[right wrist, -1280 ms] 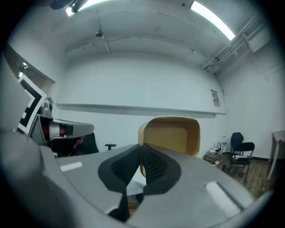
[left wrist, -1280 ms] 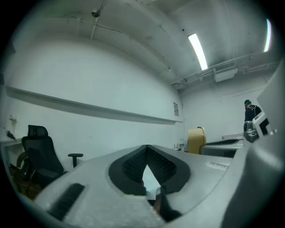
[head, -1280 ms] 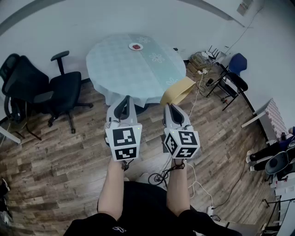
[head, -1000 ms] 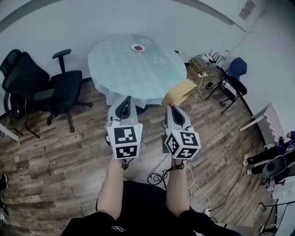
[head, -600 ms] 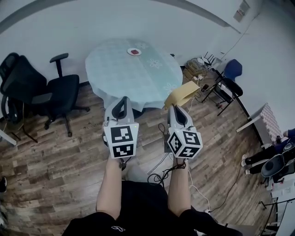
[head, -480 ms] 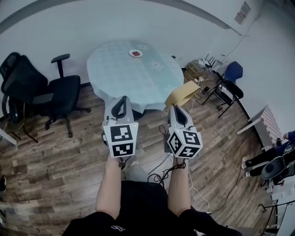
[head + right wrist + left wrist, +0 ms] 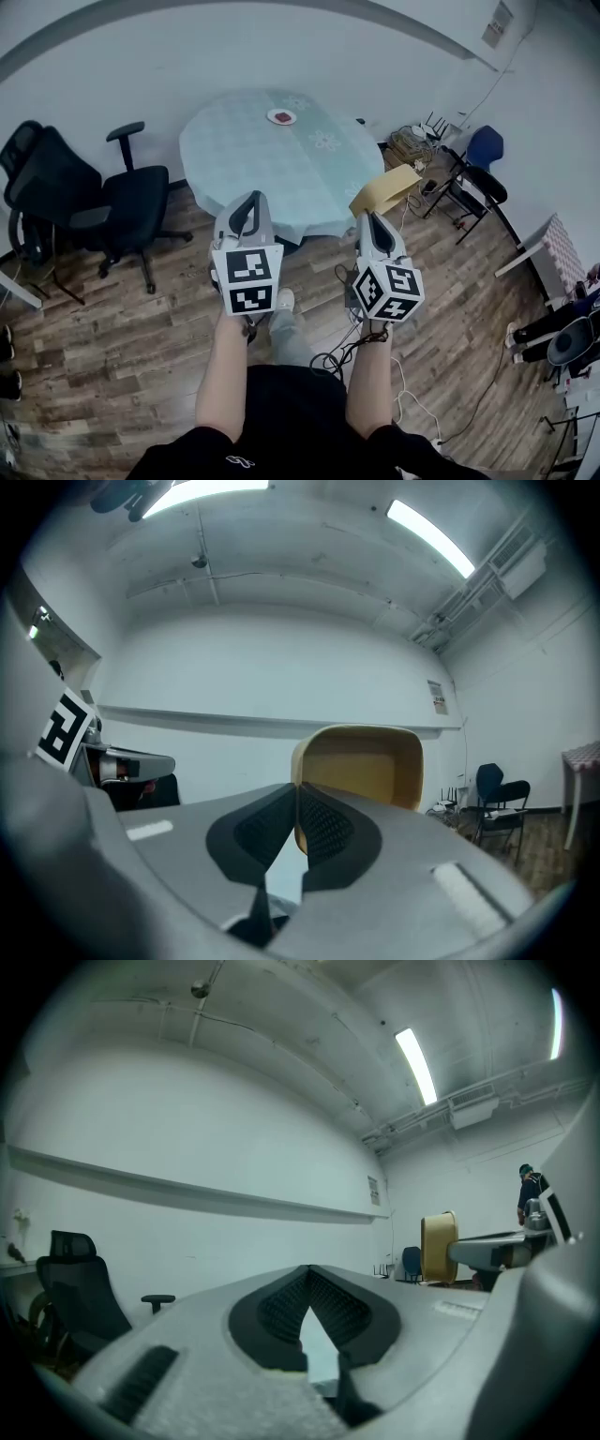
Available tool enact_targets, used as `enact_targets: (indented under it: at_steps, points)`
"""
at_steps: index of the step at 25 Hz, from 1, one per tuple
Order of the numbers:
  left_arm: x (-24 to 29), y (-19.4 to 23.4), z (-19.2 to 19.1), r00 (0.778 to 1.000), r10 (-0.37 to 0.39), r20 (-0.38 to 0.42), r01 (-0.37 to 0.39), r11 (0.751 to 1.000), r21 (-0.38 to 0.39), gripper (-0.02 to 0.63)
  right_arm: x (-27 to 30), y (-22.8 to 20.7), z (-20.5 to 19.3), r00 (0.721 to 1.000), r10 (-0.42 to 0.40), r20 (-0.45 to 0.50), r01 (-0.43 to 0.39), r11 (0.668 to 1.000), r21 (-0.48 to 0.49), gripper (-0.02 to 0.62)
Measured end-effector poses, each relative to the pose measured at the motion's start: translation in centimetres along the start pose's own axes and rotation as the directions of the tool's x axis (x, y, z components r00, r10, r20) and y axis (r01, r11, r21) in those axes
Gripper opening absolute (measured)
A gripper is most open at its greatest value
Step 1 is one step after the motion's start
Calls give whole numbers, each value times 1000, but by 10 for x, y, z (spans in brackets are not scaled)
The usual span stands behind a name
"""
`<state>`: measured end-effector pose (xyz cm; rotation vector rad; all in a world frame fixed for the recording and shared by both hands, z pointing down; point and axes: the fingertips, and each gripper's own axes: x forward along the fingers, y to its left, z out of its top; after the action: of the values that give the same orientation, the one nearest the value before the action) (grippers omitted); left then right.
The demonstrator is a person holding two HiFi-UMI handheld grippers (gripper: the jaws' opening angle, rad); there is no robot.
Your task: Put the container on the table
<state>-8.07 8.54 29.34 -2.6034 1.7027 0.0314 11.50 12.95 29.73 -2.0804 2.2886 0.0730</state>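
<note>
Right tongs [image 7: 295,789]: clamped shut on the rim of the yellow container [image 7: 366,766], held in the air near the edge of the round tabletop [image 7: 253,159].
Left tongs [image 7: 307,1269]: tips pressed together, nothing between them.
Arms: both forearms stretched forward, side by side.
Head view only: small plate [image 7: 281,116] on the tabletop's far side.

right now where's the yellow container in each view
Head view: right of centre, container at the right gripper's tip.
Left gripper view: container right of centre.
Right gripper view: container dead centre, clamped at its rim.
Shared landmark: the blue chair by the wall.
</note>
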Motion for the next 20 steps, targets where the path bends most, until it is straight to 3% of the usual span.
enact_targets:
  at_steps: [6, 10, 14, 20]
  points:
    - [81, 6, -31, 998, -19, -59, 19, 1000, -5, 2, 70, -38, -36, 998, -25, -55, 27, 999, 34, 20]
    - [150, 10, -64, 993, -42, -112, 35, 998, -59, 2, 136, -64, -66, 993, -22, -116, 26, 999, 32, 20]
    - [248, 32, -97, 989, -10, -150, -7, 993, -117, 2, 238, -95, -103, 983, 7, -186, -6, 1000, 7, 20]
    - [408, 75, -139, 959, 46, -279, -92, 984, -153, 2, 415, -130, -137, 958, 62, -281, -59, 998, 21, 20]
